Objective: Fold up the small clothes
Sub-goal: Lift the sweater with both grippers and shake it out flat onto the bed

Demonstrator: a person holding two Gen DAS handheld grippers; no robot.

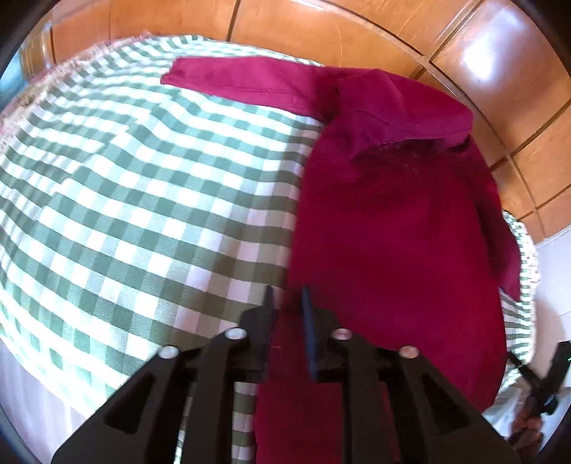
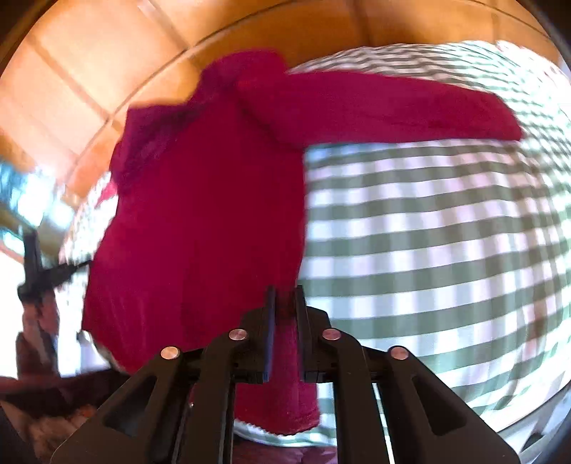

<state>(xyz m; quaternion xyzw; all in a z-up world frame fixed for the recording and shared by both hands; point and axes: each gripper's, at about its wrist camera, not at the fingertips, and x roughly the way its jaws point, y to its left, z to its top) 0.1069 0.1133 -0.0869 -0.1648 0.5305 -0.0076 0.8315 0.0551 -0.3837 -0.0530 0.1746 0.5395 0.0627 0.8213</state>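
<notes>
1. While a red top (image 1: pixel 392 232) lies spread on a table under a green-and-white checked cloth (image 1: pixel 142 196), the left tongs (image 1: pixel 287 299) hover at its near hem with the jaws parted. A strip of red fabric shows in the gap, and the pads do not appear to press on it.

2. Seen from the left tongs, the top takes up the right side of the table. Its body runs from the near edge to the far edge, where a loose hood (image 1: pixel 410 103) lies bunched.

3. One sleeve (image 1: pixel 249 82) stretches out flat across the checked cloth along the far edge, pointing away from the body.

4. From the other side, the right tongs (image 2: pixel 285 296) also stand slightly apart at the hem of the top (image 2: pixel 207 214). Red cloth fills the narrow space between the jaws, loose rather than pinched. This view is blurred.

5. Here the sleeve (image 2: pixel 392 107) reaches right over the checked cloth (image 2: pixel 428 232), while the body lies on the left half of the table.

6. Beyond the table, glossy orange-brown floor tiles (image 1: pixel 321 32) catch the light; they show in the right view too (image 2: pixel 89 89).
</notes>
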